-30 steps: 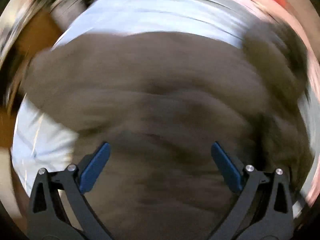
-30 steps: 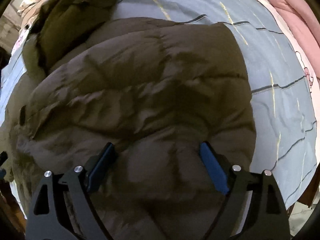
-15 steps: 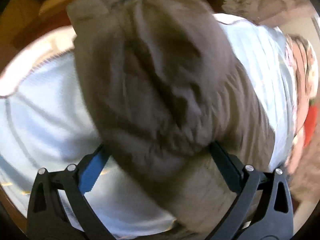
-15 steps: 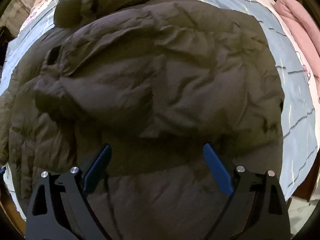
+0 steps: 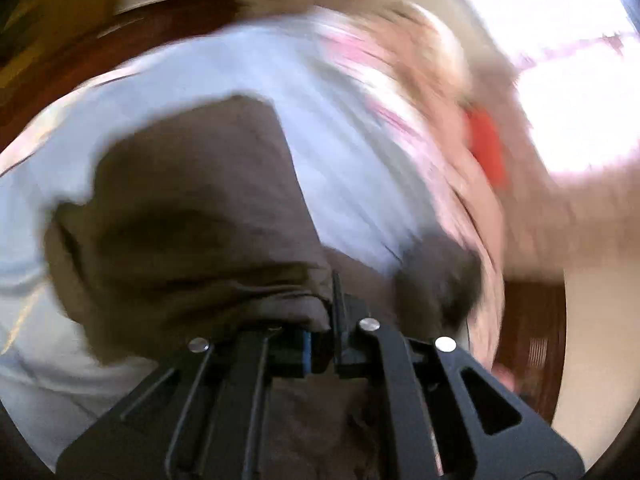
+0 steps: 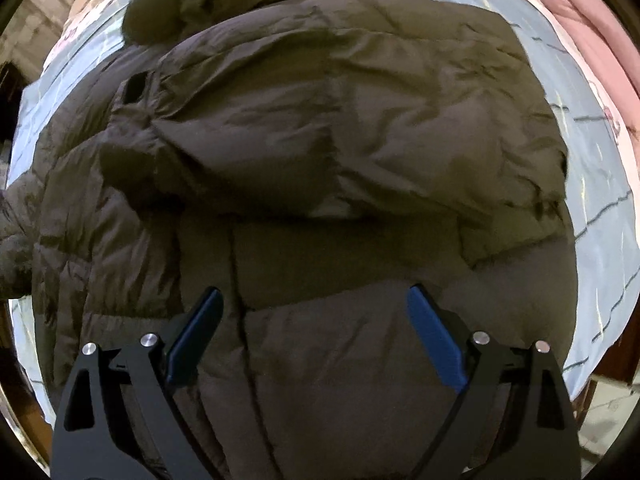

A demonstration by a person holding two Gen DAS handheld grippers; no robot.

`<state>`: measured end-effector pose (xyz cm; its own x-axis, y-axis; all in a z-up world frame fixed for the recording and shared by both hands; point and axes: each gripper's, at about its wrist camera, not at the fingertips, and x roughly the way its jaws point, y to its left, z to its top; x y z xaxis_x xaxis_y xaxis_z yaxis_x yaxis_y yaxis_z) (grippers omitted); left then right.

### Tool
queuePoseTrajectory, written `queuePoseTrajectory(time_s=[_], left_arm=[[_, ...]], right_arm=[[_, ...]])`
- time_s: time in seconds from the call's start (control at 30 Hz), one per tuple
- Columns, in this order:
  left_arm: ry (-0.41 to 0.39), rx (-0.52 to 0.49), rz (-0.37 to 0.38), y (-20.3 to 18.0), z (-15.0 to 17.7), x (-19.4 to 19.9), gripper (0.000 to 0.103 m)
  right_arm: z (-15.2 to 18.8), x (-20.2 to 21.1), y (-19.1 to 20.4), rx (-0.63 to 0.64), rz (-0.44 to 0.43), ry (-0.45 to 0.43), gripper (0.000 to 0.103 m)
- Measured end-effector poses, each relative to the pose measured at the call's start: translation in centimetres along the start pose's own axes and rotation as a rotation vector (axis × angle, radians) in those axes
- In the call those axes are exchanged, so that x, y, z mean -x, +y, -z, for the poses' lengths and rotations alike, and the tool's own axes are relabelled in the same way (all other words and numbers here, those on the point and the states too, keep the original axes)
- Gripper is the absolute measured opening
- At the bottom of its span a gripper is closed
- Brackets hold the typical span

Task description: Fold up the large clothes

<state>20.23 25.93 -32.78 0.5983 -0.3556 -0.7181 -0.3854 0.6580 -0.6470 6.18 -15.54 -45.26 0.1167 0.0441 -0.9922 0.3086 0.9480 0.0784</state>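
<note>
A: Where's your jacket (image 6: 320, 168)?
B: Spread on the bed (image 6: 600, 184), one side already turned over its middle.
A: And your fingers?
B: Your left gripper (image 5: 320, 344) is clamped on a bunch of jacket fabric; your right gripper (image 6: 316, 336) hovers spread wide, holding nothing.
A: Which step?
B: Likely a sleeve fold. Next, carry the left's fabric across the body and release.

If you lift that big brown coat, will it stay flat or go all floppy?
Probably floppy: the coat lies in soft puffy folds on the bed sheet. Where the left tool pinches it, the cloth bunches and droops. It looks light for its size, though bulky, and its smooth shell might slip.
</note>
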Motion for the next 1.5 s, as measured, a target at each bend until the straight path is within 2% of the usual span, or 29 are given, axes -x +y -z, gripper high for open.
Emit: queuePoseTrajectory(time_s=[0.07,0.13,0.17,0.27,0.33,0.37,0.43,0.47,0.57,0.63,0.7,0.77,0.83,0.9,0.97,1.03,1.13,1.2,1.27,1.33,1.4,1.43,1.5], left_arm=[[0.060,-0.151,0.054,-5.4,2.7,-1.8,0.008],[0.173,-0.314,0.095,-10.9,7.1,-5.3,0.009],[0.217,-0.360,0.095,-12.4,8.9,-6.6,0.010],[0.413,-0.487,0.025,-15.6,15.6,-13.1,0.014],[0.499,-0.489,-0.045,-16.0,17.9,-15.8,0.025],[0.523,-0.462,-0.065,-15.6,18.9,-16.5,0.033],[0.519,-0.440,-0.057,-15.6,19.1,-16.6,0.047],[0.516,-0.436,-0.056,-15.5,19.0,-16.5,0.058],[0.475,-0.403,-0.109,-13.9,19.3,-13.3,0.064],[0.436,-0.373,-0.159,-12.4,18.6,-11.5,0.071],[0.400,-0.332,-0.175,-10.7,17.9,-9.0,0.088],[0.367,-0.280,-0.186,-9.0,16.7,-7.8,0.097],[0.362,-0.237,-0.229,-7.4,15.8,-8.0,0.097],[0.389,-0.219,-0.281,-5.7,15.2,-9.1,0.097],[0.395,-0.234,-0.351,-4.8,15.2,-10.6,0.097],[0.406,-0.244,-0.422,-3.7,15.3,-12.0,0.097],[0.419,-0.228,-0.493,-1.1,15.0,-13.1,0.097],[0.411,-0.213,-0.518,0.1,14.7,-13.7,0.097],[0.396,-0.230,-0.536,0.6,14.1,-14.3,0.097],[0.368,-0.309,-0.583,0.6,13.5,-15.4,0.097],[0.334,-0.377,-0.646,0.5,12.7,-16.2,0.097],[0.319,-0.383,-0.664,0.7,12.1,-16.4,0.097],[0.306,-0.323,-0.645,1.8,10.4,-16.3,0.096]], right_arm=[[-0.3,0.1,-1.7,-0.025,0.009,-0.001,0.093],[-0.9,-0.2,-3.9,-0.061,0.019,0.004,0.093],[-1.1,-0.2,-4.9,-0.077,0.020,0.007,0.093],[-1.7,0.0,-8.3,-0.139,0.014,0.008,0.093],[-2.0,0.1,-10.2,-0.158,0.007,0.003,0.093],[-2.2,0.1,-11.0,-0.165,0.000,0.000,0.093],[-2.8,0.1,-12.6,-0.187,-0.026,-0.012,0.093],[-3.2,0.1,-13.1,-0.200,-0.047,-0.016,0.093],[-5.2,0.7,-14.6,-0.247,-0.139,-0.019,0.093],[-6.9,1.9,-14.2,-0.251,-0.208,-0.051,0.094],[-8.7,3.5,-12.9,-0.216,-0.275,-0.096,0.097],[-9.8,4.9,-11.0,-0.177,-0.347,-0.147,0.102],[-10.3,5.7,-8.2,-0.144,-0.407,-0.158,0.102],[-10.7,5.2,-6.8,-0.116,-0.414,-0.134,0.102],[-11.3,3.7,-4.8,-0.090,-0.425,-0.065,0.102],[-10.6,2.0,-4.1,-0.100,-0.396,0.013,0.102],[-9.8,1.6,-4.6,-0.168,-0.402,0.055,0.102],[-9.4,2.3,-5.5,-0.195,-0.379,0.033,0.102],[-8.7,3.7,-6.8,-0.239,-0.323,-0.047,0.102],[-7.2,5.2,-7.3,-0.310,-0.326,-0.161,0.102],[-6.8,6.0,-8.1,-0.347,-0.321,-0.233,0.102],[-6.9,6.1,-7.9,-0.344,-0.313,-0.248,0.102],[-7.3,5.4,-7.1,-0.312,-0.331,-0.208,0.102]])
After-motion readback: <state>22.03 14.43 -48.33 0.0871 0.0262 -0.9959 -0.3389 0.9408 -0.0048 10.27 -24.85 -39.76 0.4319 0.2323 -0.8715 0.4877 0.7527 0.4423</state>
